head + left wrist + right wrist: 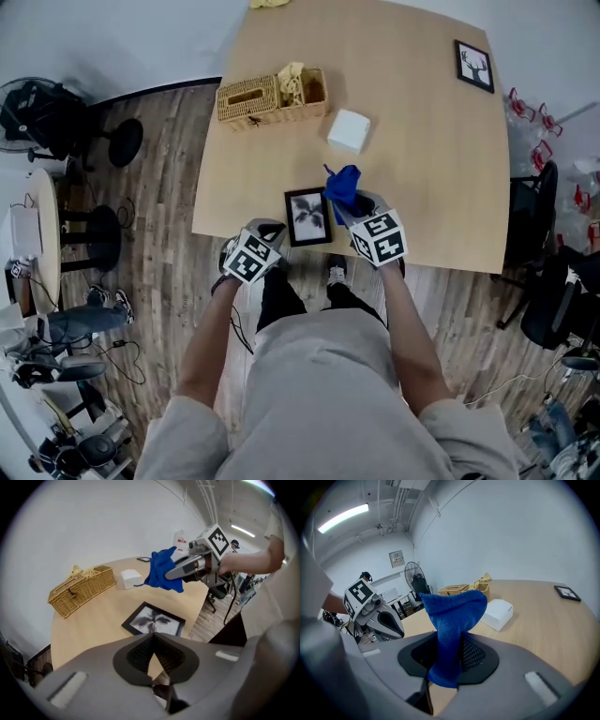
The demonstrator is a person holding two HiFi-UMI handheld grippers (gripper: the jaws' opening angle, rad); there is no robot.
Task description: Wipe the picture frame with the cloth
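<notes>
A black picture frame (308, 217) with a grey plant print lies flat near the table's (422, 159) front edge; it also shows in the left gripper view (154, 619). My right gripper (351, 208) is shut on a blue cloth (342, 187), which hangs bunched just above the frame's right side. Close up, the cloth (453, 620) stands pinched between those jaws (450, 644). My left gripper (266, 232) hovers at the table's front edge, left of the frame, with its jaws (153, 639) shut on nothing. From there the cloth (162, 570) and the right gripper (190, 566) appear beyond the frame.
A wicker basket (272, 97) and a white box (349, 129) sit further back on the table. A second small frame (474, 66) lies at the far right corner. A fan (33, 112) and stools stand at the left, office chairs (530, 220) at the right.
</notes>
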